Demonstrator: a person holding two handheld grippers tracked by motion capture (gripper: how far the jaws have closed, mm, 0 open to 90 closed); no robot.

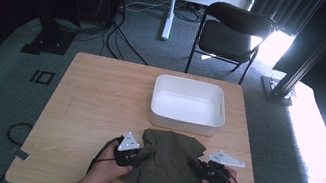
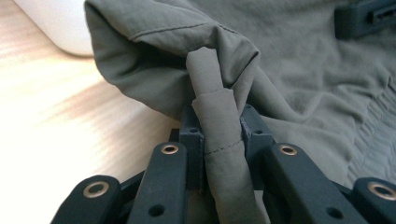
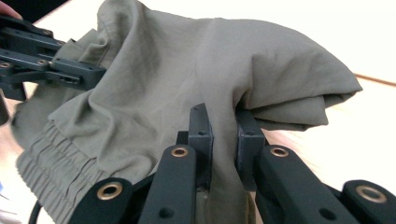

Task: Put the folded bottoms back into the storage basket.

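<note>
- the folded olive-green cloth garment (image 1: 170,161) lies on the near part of the light wooden table (image 1: 99,95), between your two hands.
- your left gripper (image 2: 219,135) has its jaws clamped tight on a rolled-up edge of the cloth at the garment's left side.
- your right gripper (image 3: 223,135) has its jaws clamped on a bunch of cloth at the garment's right side.
- in the high view your left gripper (image 1: 132,156) and right gripper (image 1: 210,172) sit at the two side edges, so the cloth stretches across from one to the other.
- the white plastic box with rounded corners (image 1: 185,121) stands straight ahead of the garment, away from you. its near wall is just beside the garment's far edge.
- both hands look about as near to the box as each other, so i think a move to the box would go forward with both hands together.
- the stretchy gathered band of the garment (image 3: 51,158) is on the side near you.
- i can read no brand, label or writing on anything.
</note>
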